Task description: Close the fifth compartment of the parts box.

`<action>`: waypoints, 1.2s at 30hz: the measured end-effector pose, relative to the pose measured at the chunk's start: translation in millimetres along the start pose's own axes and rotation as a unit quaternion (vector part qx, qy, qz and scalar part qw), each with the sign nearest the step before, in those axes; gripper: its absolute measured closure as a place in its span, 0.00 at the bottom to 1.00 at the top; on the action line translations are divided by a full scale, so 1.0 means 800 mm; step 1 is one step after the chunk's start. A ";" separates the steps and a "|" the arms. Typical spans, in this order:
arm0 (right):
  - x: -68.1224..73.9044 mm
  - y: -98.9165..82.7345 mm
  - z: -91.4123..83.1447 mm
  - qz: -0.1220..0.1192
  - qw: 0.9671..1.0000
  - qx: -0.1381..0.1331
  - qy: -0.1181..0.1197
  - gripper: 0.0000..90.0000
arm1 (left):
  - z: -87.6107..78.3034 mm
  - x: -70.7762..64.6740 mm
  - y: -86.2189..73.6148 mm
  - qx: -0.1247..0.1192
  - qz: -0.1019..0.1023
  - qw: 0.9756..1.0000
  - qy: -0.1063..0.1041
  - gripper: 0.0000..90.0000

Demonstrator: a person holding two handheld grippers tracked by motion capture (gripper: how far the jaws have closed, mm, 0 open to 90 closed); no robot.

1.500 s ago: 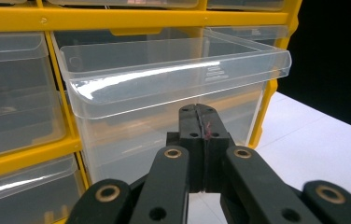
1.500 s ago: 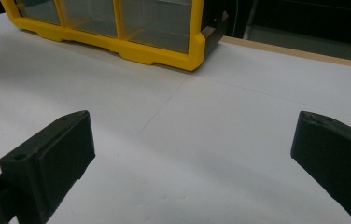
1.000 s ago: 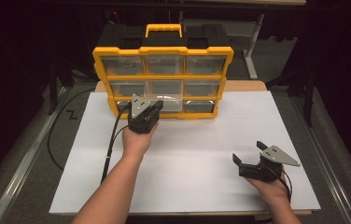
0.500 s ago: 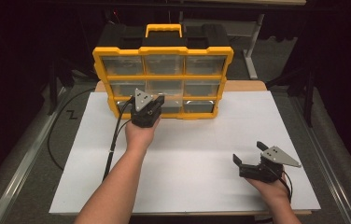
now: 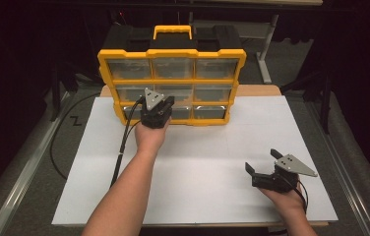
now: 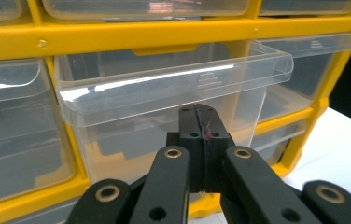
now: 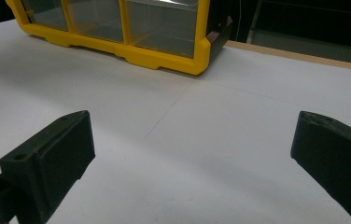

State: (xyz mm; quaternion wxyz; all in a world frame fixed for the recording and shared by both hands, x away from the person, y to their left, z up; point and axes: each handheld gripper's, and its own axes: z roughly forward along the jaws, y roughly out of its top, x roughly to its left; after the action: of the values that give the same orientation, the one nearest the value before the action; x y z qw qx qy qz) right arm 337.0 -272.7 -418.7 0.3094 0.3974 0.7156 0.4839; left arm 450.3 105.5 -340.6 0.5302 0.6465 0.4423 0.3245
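the middle clear plastic drawer [image 6: 164, 88] of the yellow-framed organiser cabinet [image 5: 171, 54] is seen part-way drawn out, just ahead of the clenched left hand-held gripper [image 6: 197, 122]; the right hand-held gripper [image 5: 262, 173] is rested released on the white worktop [image 5: 212, 162]; a further steady pull is judged next

The left hand-held gripper [image 6: 200, 135] rises from the bottom edge, its two black jaws pressed flat together with nothing visible between them. Its tips sit right at the front of a clear plastic drawer [image 6: 164, 100], which stands pulled partway out of a yellow organizer [image 6: 164, 35]; whether they touch its face cannot be told. The drawer looks empty. Other clear drawers sit closed to the left, to the right and above, framed by yellow rails. A strip of white table [image 6: 341, 149] shows at lower right.
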 end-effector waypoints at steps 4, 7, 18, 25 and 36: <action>0.000 0.000 0.000 0.002 1.000 0.000 0.000 0.01 | 0.006 0.007 0.000 0.005 -0.007 1.000 0.008 0.99; 0.000 0.000 0.000 0.002 1.000 0.000 0.000 0.01 | 0.009 0.011 0.001 0.007 -0.006 1.000 0.012 0.99; 0.000 -0.001 0.000 0.003 1.000 -0.001 0.000 0.01 | 0.025 0.013 0.007 0.008 -0.011 1.000 0.017 1.00; -0.001 -0.001 0.000 0.006 1.000 -0.001 0.001 0.01 | 0.034 0.013 0.008 0.011 -0.010 1.000 0.021 1.00; -0.001 -0.001 0.001 0.005 1.000 0.000 0.002 0.01 | 0.034 0.009 0.005 0.015 -0.012 1.000 0.017 0.99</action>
State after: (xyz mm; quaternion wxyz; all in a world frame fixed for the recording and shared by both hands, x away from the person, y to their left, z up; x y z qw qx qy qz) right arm 337.5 -273.5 -419.7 0.3056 0.4004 0.7141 0.4862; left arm 478.3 100.9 -342.9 0.5162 0.6436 0.4640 0.3225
